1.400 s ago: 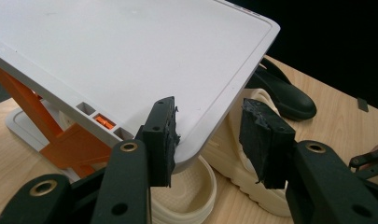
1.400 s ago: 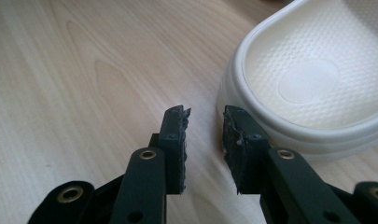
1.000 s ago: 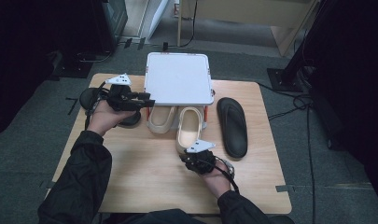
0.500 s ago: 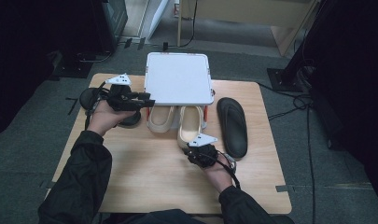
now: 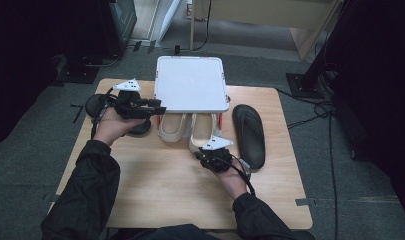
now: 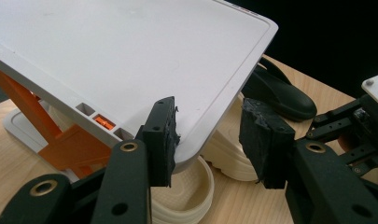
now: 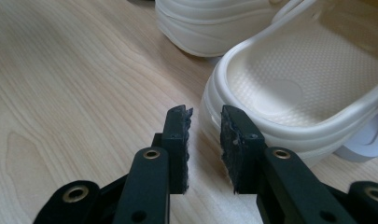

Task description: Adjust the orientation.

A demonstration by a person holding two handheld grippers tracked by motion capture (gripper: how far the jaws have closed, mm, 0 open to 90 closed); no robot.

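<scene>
Grey carpeted room, pale wooden surface (image 5: 155, 185) with visible grain. White flat-topped rack (image 5: 191, 82) on orange struts at the far side, two cream clogs tucked under its near edge. Right clog (image 5: 202, 136) sticking out toward the person, heel just ahead of the right hand-held gripper (image 7: 204, 142); jaws narrowly apart, just been closing, nothing pinched, heel rim just beyond the tips. Left clog (image 5: 171, 127) beside it, toe under the rack. Left hand-held gripper (image 6: 210, 140) held at the rack's near corner, jaws apart; one pad against the rack's edge, no clamp. Black sandal (image 5: 250, 134) lying to the right, well clear.

Best approach, judging from this: straddle the heel wall with one pad inside and one outside, squeeze on the thick rim, pull straight back and low so the toe clears the rack; keep the left side steadying the rack.

Clogs moulded foam, matte, pebbled footbed, rounded thick walls, likely squashy. Rack hard smooth plastic. Sandal dark, rubbery, flat.
</scene>
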